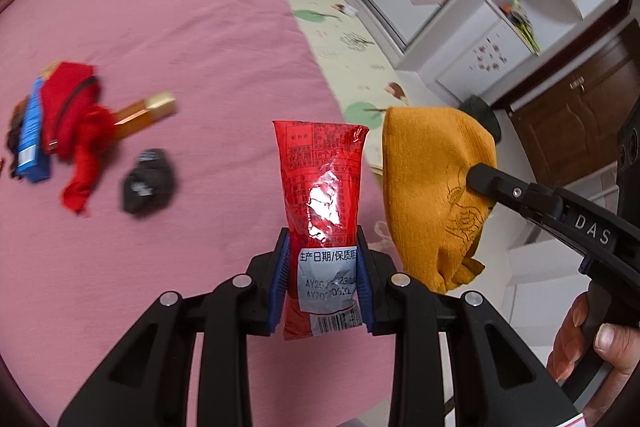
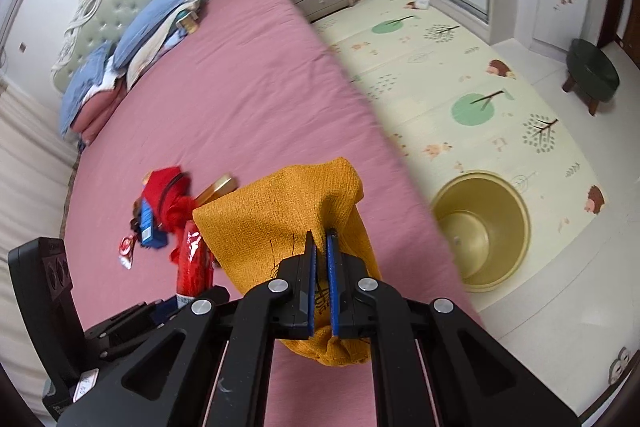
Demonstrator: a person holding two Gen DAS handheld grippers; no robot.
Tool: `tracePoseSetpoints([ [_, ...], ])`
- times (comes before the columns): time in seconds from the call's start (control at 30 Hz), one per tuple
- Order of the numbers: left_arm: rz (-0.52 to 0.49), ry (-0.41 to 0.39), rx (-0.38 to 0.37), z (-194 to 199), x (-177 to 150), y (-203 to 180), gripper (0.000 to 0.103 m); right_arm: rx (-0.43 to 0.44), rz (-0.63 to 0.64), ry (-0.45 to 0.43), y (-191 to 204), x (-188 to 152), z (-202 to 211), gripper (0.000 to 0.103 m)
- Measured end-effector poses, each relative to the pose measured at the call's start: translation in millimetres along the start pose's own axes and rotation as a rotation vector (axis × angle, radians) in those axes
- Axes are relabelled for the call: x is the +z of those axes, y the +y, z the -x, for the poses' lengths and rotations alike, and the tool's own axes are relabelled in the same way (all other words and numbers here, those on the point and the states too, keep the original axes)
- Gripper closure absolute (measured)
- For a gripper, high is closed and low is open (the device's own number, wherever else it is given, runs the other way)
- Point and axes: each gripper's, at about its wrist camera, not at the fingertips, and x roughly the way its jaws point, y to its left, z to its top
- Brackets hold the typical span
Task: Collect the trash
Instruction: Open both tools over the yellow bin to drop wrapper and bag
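A red wrapper (image 1: 322, 203) is pinched upright in the left gripper (image 1: 323, 281), centre frame; an orange cloth (image 2: 296, 223) is clamped by the right gripper (image 2: 320, 291). The bin (image 2: 480, 231) stands on the floor at right, beside the bed (image 2: 240, 99). The slick wrapper could slip free; the cloth could be binned by mistake.

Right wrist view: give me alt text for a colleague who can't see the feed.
The right gripper is shut on a mustard-yellow cloth, held above the edge of a pink bed. On the floor mat to the right stands an open gold bin; on the bed to the left lie red and blue wrappers.
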Motion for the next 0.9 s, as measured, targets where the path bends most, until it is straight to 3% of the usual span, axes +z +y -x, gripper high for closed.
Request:
tracePoseSetpoints([
  [0.43, -0.122, 0.120, -0.086, -89.3, 23.4, -109.8, 0.073, -0.101, -0.163, -0.042, -140.9, 21.7, 14.6, 0.097],
  [0.73, -0.187, 0.198, -0.115, -148.1, 39.0, -159.7, 0.071, -0.127, -0.243, -0.042, -207.7, 38.6, 5.7, 0.096],
  [0.77, -0.195, 0.204, -0.110, -152.7, 40.5, -165.2, 0.065, -0.125, -0.254, -0.047, -212.3, 40.8, 6.6, 0.092],
  [0.8, -0.204, 0.212, -0.106, -157.9, 42.3, -171.2, 0.051, -0.133, -0.278, -0.060, -219.3, 43.2, 8.4, 0.084],
  [0.83, -0.214, 0.214, -0.100, -161.1, 43.3, -175.7, 0.044, -0.137, -0.293, -0.066, -224.5, 44.7, 9.4, 0.077],
  [0.87, -0.225, 0.211, -0.092, -162.8, 44.0, -179.5, 0.037, -0.146, -0.306, -0.073, -229.7, 47.4, 10.7, 0.063],
  [0.9, -0.238, 0.209, -0.084, -166.1, 45.1, -184.1, 0.034, -0.152, -0.308, -0.081, -231.6, 49.3, 11.8, 0.061],
])
